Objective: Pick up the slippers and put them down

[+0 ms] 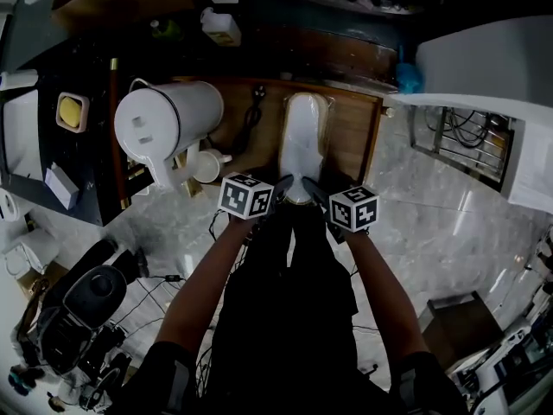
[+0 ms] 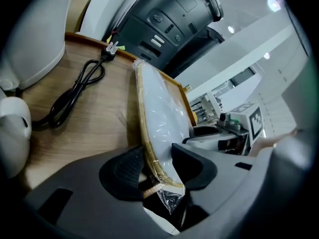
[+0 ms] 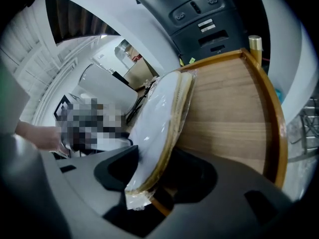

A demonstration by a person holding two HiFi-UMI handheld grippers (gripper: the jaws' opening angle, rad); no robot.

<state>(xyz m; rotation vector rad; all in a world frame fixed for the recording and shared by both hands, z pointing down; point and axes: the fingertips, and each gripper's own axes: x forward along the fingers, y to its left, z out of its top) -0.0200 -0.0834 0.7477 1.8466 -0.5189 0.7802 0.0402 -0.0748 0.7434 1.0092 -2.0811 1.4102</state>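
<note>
Wooden tabletop (image 1: 347, 137) lies under one plastic-wrapped pair of slippers (image 1: 302, 141). Your two grippers, left gripper (image 2: 158, 166) and right gripper (image 3: 154, 171), each clamp its near end. One coiled black cable (image 2: 75, 93) sits to its left.

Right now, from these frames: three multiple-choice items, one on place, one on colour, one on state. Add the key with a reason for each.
1. Where does the black cable lie?
A) on the wooden surface, left of the slippers
B) on the stone floor
C) across the slippers

2. What colour is the broad face of the wrapped slippers?
A) red
B) black
C) white

3. How do the left gripper and the right gripper stand?
A) both open and empty
B) both with jaws shut on the slippers
C) only the left one grips

Key:
1 A: the head view shows it looped on the wood beside the slippers.
2 C: both gripper views show white under clear wrap, with a tan rim.
3 B: each gripper view shows the slippers' end pinched between its jaws.
</note>
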